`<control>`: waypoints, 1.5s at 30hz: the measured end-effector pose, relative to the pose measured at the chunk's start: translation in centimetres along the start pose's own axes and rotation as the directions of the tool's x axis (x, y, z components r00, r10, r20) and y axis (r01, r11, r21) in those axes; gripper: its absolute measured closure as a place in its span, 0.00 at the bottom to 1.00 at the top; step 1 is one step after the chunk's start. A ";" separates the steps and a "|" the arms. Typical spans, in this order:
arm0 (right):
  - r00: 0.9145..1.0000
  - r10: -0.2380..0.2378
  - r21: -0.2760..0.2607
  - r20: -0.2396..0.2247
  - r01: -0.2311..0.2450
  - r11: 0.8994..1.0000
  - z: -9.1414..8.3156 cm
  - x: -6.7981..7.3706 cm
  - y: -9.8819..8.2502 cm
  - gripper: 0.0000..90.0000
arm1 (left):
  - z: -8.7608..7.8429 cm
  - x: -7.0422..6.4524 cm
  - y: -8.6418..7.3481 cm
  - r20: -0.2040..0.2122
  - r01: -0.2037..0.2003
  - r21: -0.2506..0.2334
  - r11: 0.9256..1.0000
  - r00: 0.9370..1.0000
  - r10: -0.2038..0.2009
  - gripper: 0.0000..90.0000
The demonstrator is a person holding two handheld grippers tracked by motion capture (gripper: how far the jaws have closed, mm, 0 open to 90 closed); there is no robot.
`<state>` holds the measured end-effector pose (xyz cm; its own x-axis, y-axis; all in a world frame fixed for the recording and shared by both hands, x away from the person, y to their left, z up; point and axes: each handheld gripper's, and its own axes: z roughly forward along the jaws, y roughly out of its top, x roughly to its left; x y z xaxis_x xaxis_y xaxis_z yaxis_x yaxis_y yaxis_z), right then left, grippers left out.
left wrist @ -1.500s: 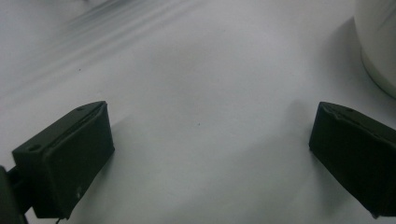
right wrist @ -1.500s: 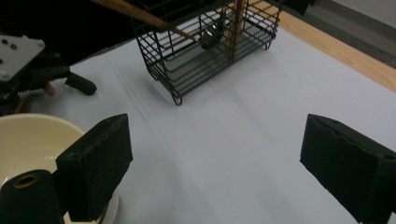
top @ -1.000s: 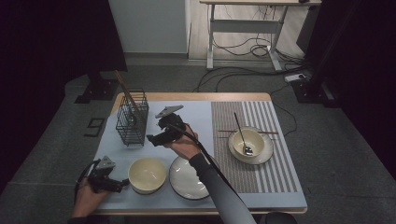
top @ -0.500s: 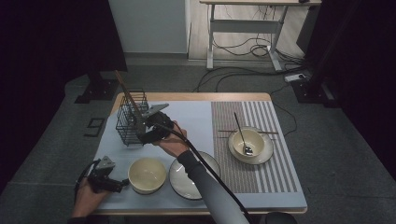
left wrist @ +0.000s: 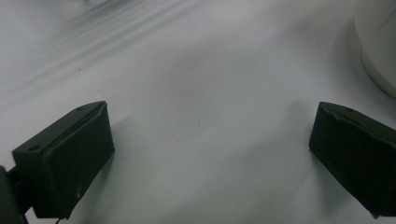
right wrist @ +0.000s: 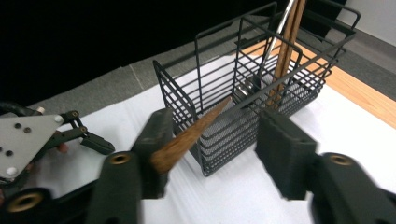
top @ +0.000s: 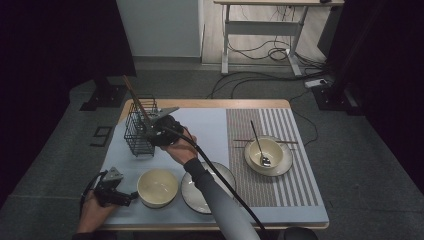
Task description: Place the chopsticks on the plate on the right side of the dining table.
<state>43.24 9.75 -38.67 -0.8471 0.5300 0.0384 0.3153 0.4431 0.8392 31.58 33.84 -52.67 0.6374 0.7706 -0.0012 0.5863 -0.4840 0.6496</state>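
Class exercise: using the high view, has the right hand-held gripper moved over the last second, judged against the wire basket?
Yes. The right hand-held gripper has moved leftward from over the mat's middle to the wire basket, its jaws closing meanwhile, a wooden stick between them.

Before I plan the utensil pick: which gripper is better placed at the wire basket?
The right gripper: it is at the wire basket, a wooden stick between its jaws. The left gripper rests beside the near bowl.

Right hand-held gripper [right wrist: 212, 140]: bodies blurred, cut off at bottom edge. Wooden stick [right wrist: 189, 135] lower end hidden against one jaw; contact with the other unclear. Wire basket [right wrist: 261, 84]: utensil tops cut by top edge. Cream bowl [left wrist: 378, 51] beside left hand-held gripper [left wrist: 210, 154] cropped at right edge.
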 end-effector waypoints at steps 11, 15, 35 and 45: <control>0.994 -0.101 0.021 0.044 0.100 0.995 0.0 0.8 0.6 0.83 | 0.0 0.0 0.0 0.001 0.001 0.000 1.000 1.000 -0.001 0.00; 0.991 -0.116 0.024 0.065 0.115 0.993 0.0 0.9 0.8 0.89 | 0.0 0.0 0.0 0.001 0.001 0.000 1.000 1.000 -0.001 0.00; 0.995 -0.098 0.002 0.018 0.098 0.995 -3.3 0.3 1.7 0.92 | 0.0 0.0 0.0 0.000 0.001 -0.001 1.000 1.000 -0.001 0.00; 0.997 -0.074 -0.022 -0.018 0.074 0.997 -5.9 -0.4 2.3 0.92 | 0.0 0.0 0.0 0.000 0.001 -0.001 1.000 1.000 -0.001 0.00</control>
<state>41.74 6.29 -33.53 -0.8755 0.4830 -0.0142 0.2425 0.4647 0.8516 31.58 33.82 -52.68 0.6366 0.7712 -0.0015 0.5864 -0.4828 0.6504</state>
